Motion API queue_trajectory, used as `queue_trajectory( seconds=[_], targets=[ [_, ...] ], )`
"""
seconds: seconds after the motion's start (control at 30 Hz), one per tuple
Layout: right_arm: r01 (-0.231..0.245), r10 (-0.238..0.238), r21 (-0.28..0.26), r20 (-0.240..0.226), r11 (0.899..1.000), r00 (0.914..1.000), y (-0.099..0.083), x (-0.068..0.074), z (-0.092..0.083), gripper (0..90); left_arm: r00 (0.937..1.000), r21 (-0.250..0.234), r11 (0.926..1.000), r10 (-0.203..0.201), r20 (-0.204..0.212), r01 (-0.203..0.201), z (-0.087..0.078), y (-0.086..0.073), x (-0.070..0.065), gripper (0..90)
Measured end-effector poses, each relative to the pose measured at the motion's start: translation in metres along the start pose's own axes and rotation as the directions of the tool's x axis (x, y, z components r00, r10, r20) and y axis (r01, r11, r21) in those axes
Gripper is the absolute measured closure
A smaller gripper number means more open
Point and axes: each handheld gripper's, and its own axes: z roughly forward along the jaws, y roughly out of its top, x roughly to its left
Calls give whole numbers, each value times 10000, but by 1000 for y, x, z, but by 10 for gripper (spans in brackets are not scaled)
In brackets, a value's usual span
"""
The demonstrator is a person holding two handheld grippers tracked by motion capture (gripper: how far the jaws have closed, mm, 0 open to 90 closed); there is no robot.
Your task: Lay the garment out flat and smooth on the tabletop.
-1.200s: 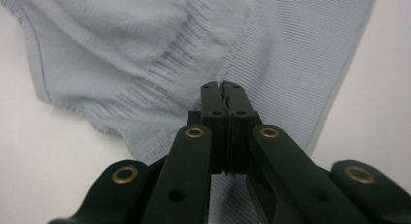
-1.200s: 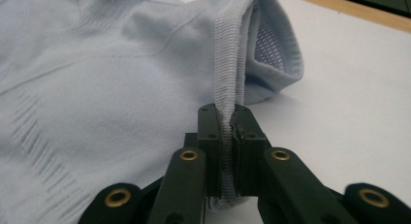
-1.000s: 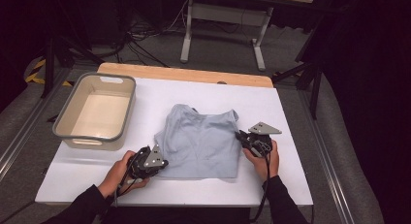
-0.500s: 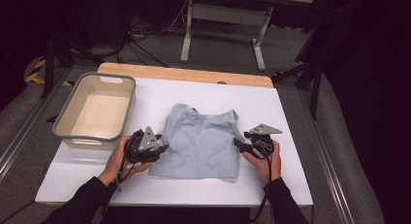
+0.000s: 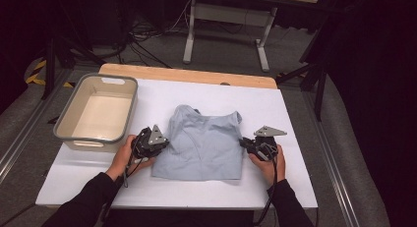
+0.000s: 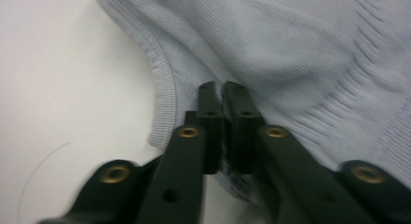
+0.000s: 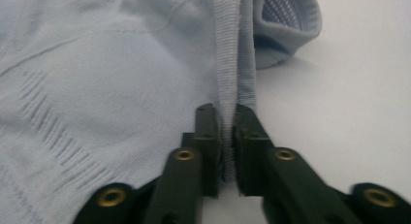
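The light blue ribbed top [image 5: 204, 144] lies flat in the middle of the white table [image 5: 295, 124], in the centre of the high view, with its neckline toward the far side and its hem toward the person. The left gripper [image 5: 158, 142] has just closed its jaws on the left side edge of the top, and in the left gripper view [image 6: 222, 95] a fold of the ribbed cloth is pinched between the two black jaws. The right gripper [image 5: 244, 142] has likewise just closed on the right side edge; in the right gripper view [image 7: 226, 118] the ribbed seam band stands between its jaws. The risk I see is that each grip holds only a narrow piece of the border, so the cloth could slip out if the hands lift or pull apart quickly. Perhaps only the upper layer is caught, and then the top would open instead of folding. An uneven pull could also drag the top over the table and wrinkle it. The grey basket [image 5: 68, 120] stands at the left of the high view, near the left hand [image 5: 124, 156], and a wide swing might touch it. How many layers each gripper holds I cannot tell, because the jaws cover this place.
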Motion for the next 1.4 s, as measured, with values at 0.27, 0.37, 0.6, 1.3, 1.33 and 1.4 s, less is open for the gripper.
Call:
queue_trajectory(
  seconds=[0.27, 0.37, 0.6, 1.3, 1.33, 1.4],
  targets=[
    [1010, -992, -719, 288, 9923, 9947, 27, 18, -26, 868, 9980, -871, 9957, 250, -587, -301, -27, 9, -1, 895],
    [1317, -1310, -942, 132, 9868, 9913, 39, 29, -30, 868, 9955, -1162, 9927, 221, -921, -328, -40, 12, 0, 896],
    [1752, -1760, -720, -45, 9819, 9844, 51, 42, -10, 860, 9898, -816, 9962, 186, -1411, -304, -43, 10, 4, 894],
    [1005, -963, -1324, 374, 9861, 9946, 29, 26, -22, 528, 9958, -1699, 9813, 908, -78, -908, -46, -10, -26, 593],
    [1023, -967, -1365, 475, 9853, 9942, 25, 25, -27, 530, 9957, -1720, 9809, 922, -21, -912, -47, -12, -27, 572],
    [921, -874, -1314, 416, 9870, 9953, 18, 23, -32, 531, 9950, -1733, 9799, 994, -37, -985, -48, -15, -31, 559]
  ],
)
